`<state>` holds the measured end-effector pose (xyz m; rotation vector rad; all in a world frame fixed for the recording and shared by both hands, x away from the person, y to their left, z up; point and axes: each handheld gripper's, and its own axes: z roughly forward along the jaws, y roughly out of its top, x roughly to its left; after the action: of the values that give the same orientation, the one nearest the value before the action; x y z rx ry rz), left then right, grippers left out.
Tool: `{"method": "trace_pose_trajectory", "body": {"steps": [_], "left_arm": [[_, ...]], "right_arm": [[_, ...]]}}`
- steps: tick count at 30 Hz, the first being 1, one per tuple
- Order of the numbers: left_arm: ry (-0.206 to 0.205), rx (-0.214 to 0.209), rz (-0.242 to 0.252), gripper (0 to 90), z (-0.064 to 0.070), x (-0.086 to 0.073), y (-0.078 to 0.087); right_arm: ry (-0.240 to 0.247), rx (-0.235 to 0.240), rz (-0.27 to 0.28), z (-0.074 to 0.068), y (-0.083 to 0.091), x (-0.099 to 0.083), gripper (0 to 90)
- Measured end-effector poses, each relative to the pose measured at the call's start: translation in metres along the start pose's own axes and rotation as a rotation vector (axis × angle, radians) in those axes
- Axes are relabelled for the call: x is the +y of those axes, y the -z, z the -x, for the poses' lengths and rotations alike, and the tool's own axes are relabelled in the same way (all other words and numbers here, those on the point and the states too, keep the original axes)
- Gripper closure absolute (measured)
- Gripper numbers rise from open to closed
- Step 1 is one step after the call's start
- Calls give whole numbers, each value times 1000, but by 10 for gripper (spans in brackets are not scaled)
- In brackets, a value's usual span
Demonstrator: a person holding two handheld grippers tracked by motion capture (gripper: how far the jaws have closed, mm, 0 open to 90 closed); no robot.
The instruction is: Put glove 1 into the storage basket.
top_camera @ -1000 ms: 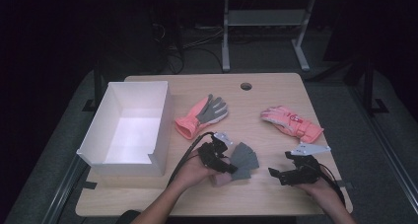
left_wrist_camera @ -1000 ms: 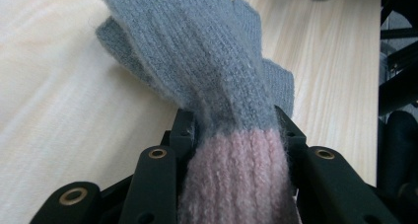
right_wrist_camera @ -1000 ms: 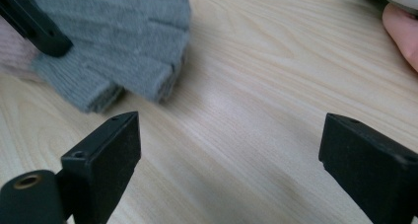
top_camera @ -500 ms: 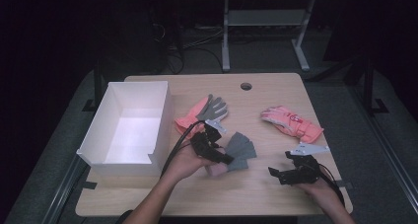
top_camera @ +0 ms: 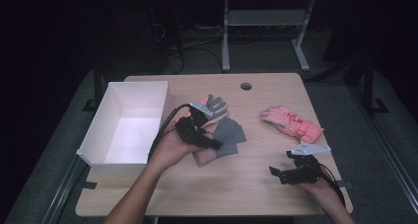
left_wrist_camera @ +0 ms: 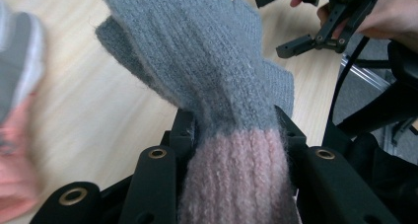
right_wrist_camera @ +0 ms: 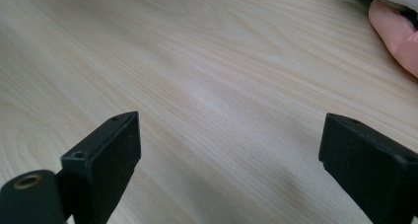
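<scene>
A grey knitted glove (top_camera: 229,133) with a pink cuff (left_wrist_camera: 236,179) is clamped between the jaws of my left gripper (top_camera: 216,145), just above the middle of the table (top_camera: 256,189). In the left gripper view the jaws of the left gripper (left_wrist_camera: 236,132) pinch the glove (left_wrist_camera: 207,71) where grey meets pink. A second grey and coral glove (top_camera: 213,106) lies just behind it. A pink glove (top_camera: 292,122) lies at the right. My right gripper (top_camera: 282,174) rests near the front right, its jaws wide open over bare wood (right_wrist_camera: 231,140).
A white open box (top_camera: 98,135) stands at the table's left side, close to my left hand. A round cable hole (top_camera: 246,86) is at the back edge. A metal frame (top_camera: 261,21) stands on the floor behind the table.
My left gripper has carried the grey glove away from the person and slightly left, closer to the glove lying behind. The right gripper has stayed in place, open.
</scene>
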<state>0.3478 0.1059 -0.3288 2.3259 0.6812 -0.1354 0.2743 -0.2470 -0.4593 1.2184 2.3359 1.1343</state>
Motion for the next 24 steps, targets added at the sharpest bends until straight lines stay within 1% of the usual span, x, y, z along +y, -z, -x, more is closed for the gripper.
{"method": "trace_pose_trajectory", "body": {"steps": [1,2,3,4,5,7,8,9,10,11,12,13,14,15,16,17,18,19,20,21,22,23,24], "left_arm": [[0,0,0,627,0,0,0],[1,0,5,627,-2,0,5],[16,13,19,627,-5,0,15],[16,13,19,628,-5,0,15],[27,31,34,628,-8,0,26],[38,41,51,628,-11,0,36],[38,41,51,627,-11,0,36],[49,50,70,628,-15,0,46],[49,50,70,628,-15,0,46],[63,52,91,627,-19,-2,54],[70,58,98,627,-20,-2,58],[77,73,106,628,-22,-3,63],[77,73,106,628,-22,-3,63],[87,88,117,628,-27,-5,70],[87,88,117,628,-27,-5,70],[94,103,123,628,-30,-7,78],[94,103,123,628,-30,-7,78],[102,124,125,628,-33,-9,85],[102,124,125,627,-33,-9,85],[107,135,133,628,-35,-13,93],[107,135,133,627,-35,-13,93],[112,139,140,628,-37,-15,97],[119,147,147,628,-38,-17,101]], "right_arm": [[0,0,0,0,0,0,85],[3,-2,0,0,0,0,85],[0,-3,2,0,0,0,85],[0,-3,2,0,0,0,85],[-3,-7,3,1,0,0,85],[-3,-9,5,1,0,0,84],[-3,-9,5,1,0,0,84],[0,-5,3,1,1,-1,85],[0,-5,3,1,1,-1,85],[2,-2,2,0,1,-1,85],[0,-3,1,0,1,-1,85],[1,-5,2,-1,1,-1,84],[1,-5,2,-1,1,-1,84],[11,-5,10,-2,3,0,85],[11,-5,10,-2,3,0,85],[16,-2,14,-3,3,3,84],[16,-2,14,-3,3,3,84],[32,-1,21,-7,1,7,85],[37,3,22,-8,0,10,85],[47,6,26,-9,-3,13,84],[47,6,26,-9,-3,13,84],[52,11,27,-11,-7,17,85],[52,11,27,-11,-7,17,85]]}}
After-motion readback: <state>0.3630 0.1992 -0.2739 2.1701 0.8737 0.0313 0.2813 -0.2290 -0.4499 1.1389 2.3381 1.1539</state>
